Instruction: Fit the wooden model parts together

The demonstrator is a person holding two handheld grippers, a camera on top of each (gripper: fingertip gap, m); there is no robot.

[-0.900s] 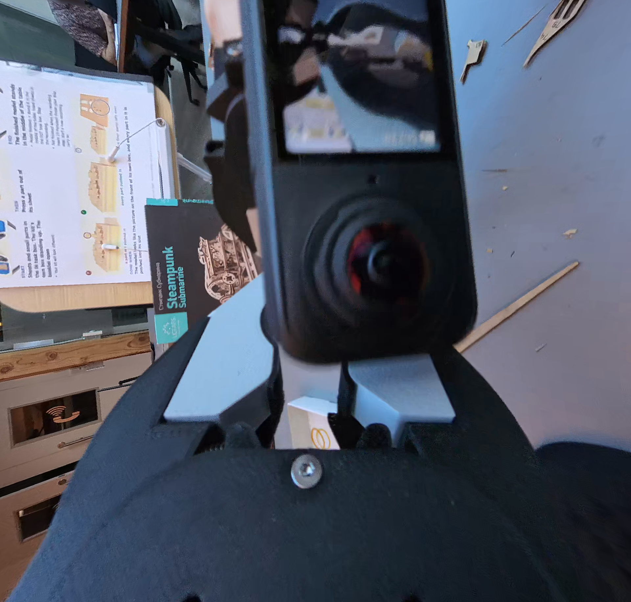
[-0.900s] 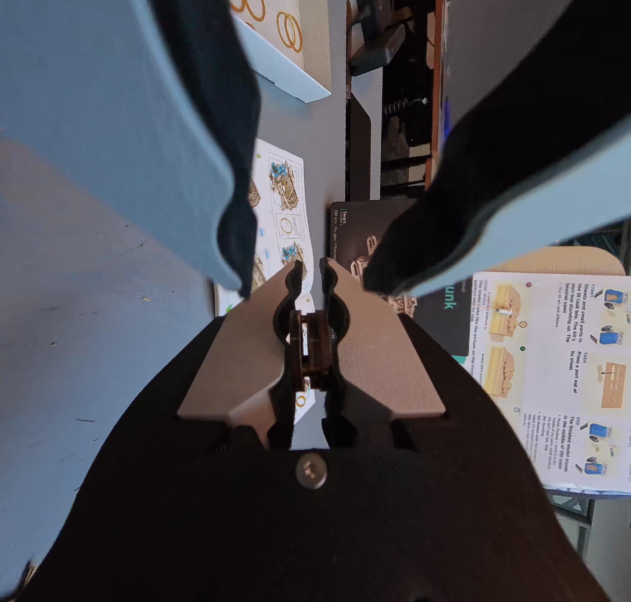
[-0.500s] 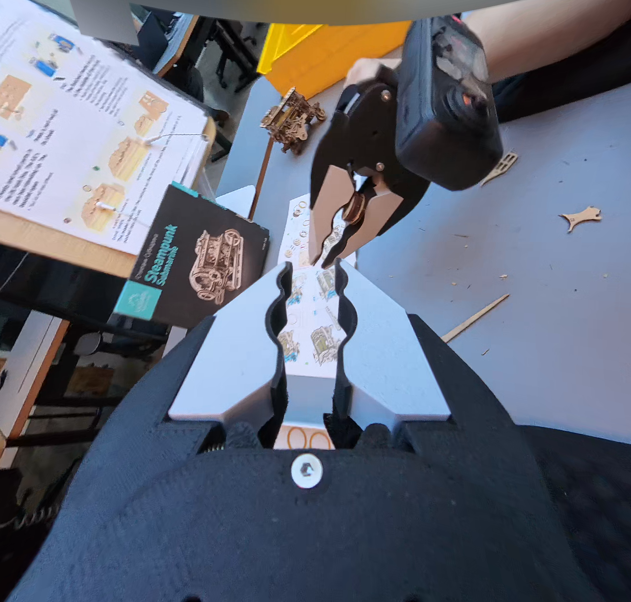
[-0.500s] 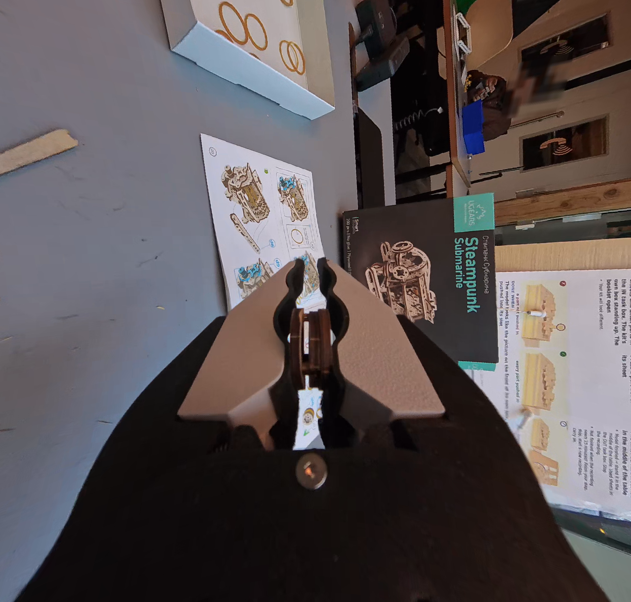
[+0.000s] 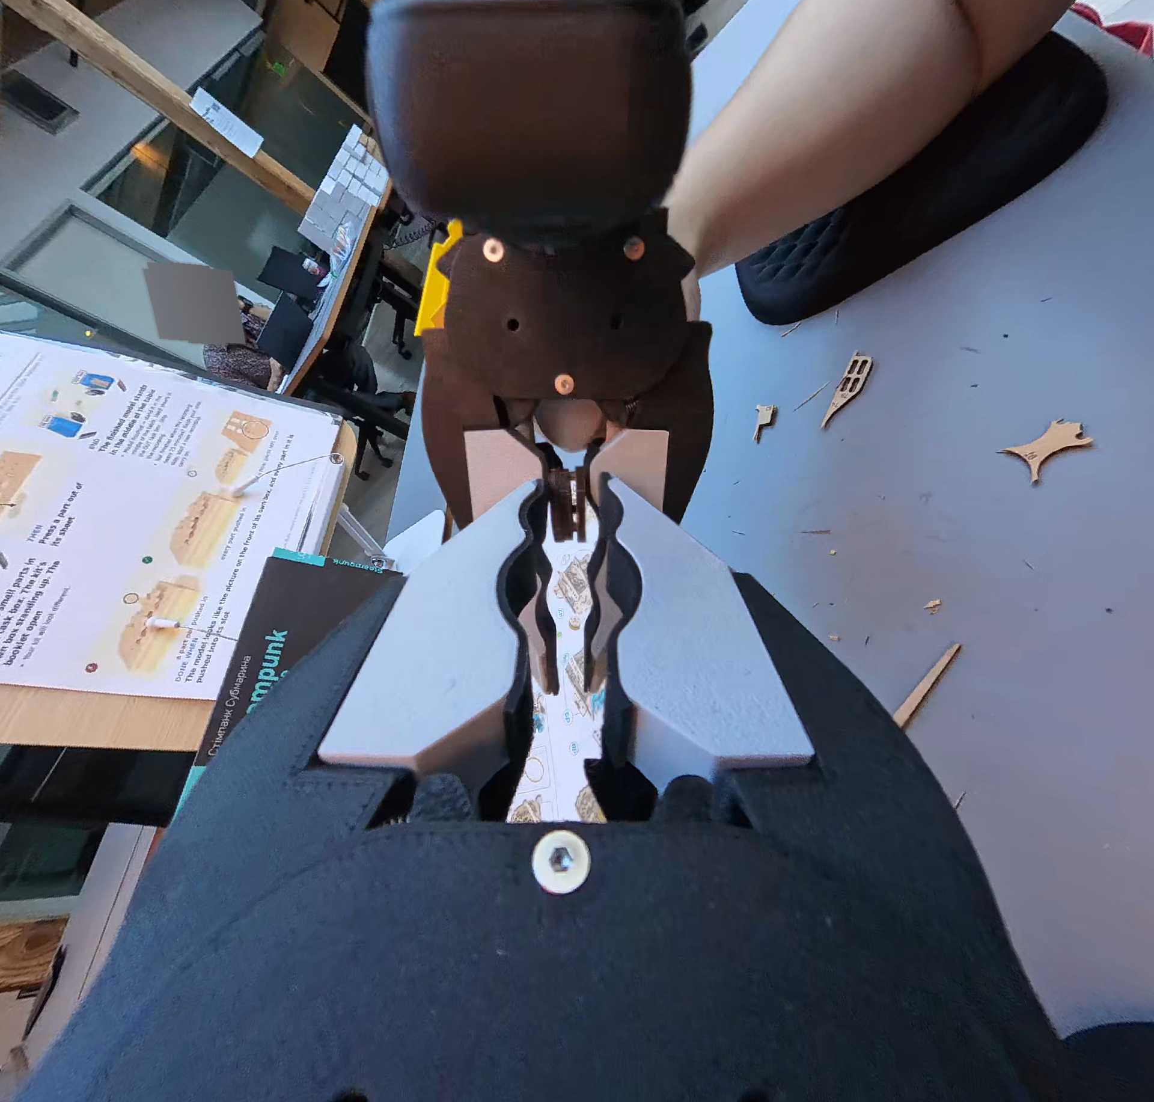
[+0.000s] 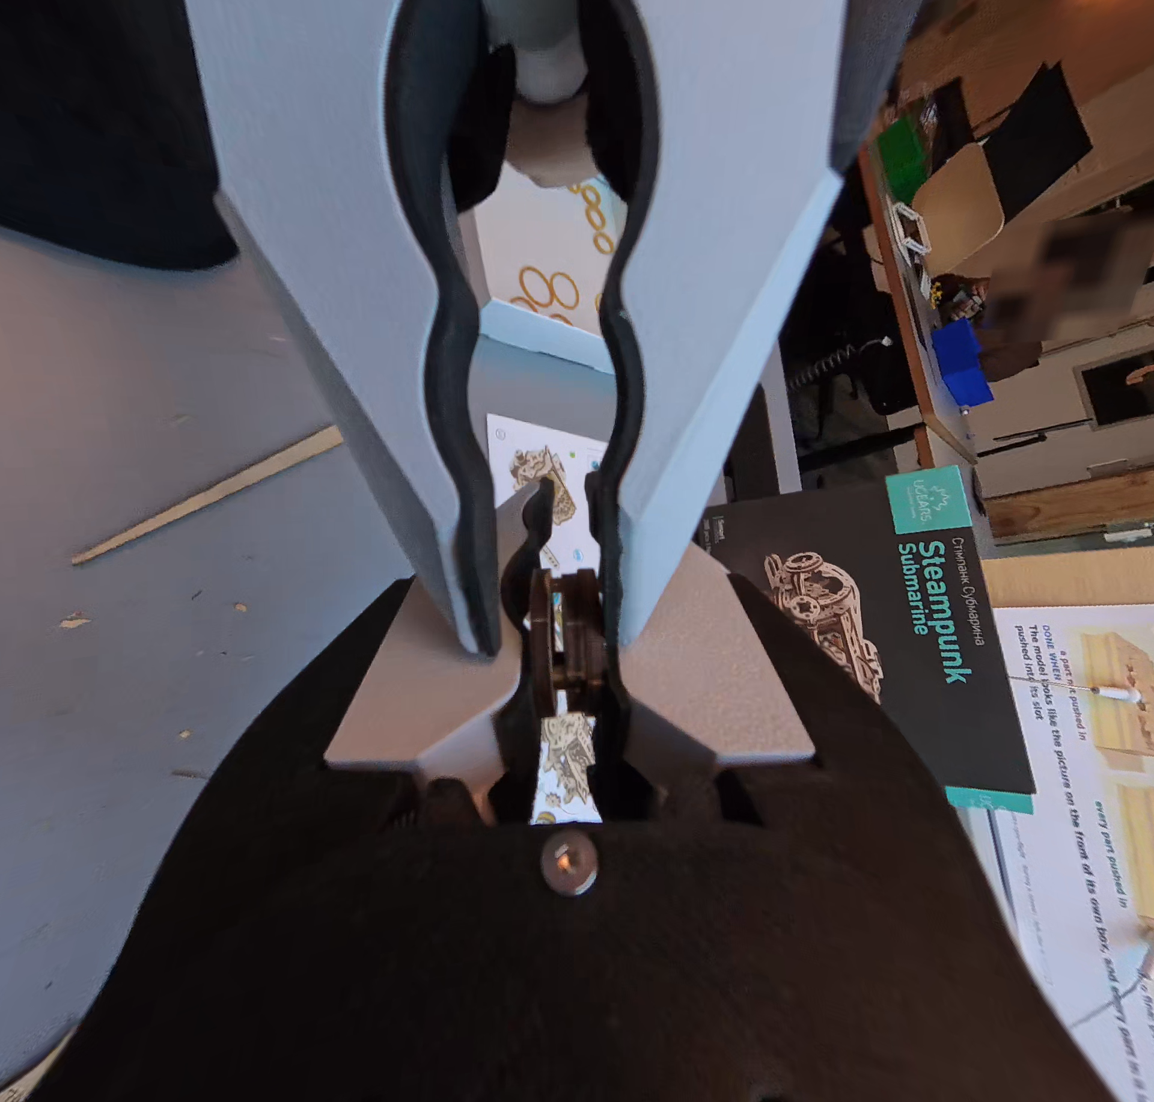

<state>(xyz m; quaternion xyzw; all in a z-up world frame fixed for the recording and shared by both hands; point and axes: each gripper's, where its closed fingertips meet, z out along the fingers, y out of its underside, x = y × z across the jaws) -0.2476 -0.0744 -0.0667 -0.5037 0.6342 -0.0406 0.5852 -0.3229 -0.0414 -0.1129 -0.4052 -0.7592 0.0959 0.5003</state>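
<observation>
Dark wooden disc stack (image 6: 565, 635) is sitting clamped in the right gripper (image 6: 565, 597); the left gripper (image 5: 568, 503), at twelve o'clock, is gaping around it, empty. Joining is seemingly unfinished.

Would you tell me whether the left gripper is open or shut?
Open: the left gripper shows a clear gap between its jaws, around the wooden part.
</observation>
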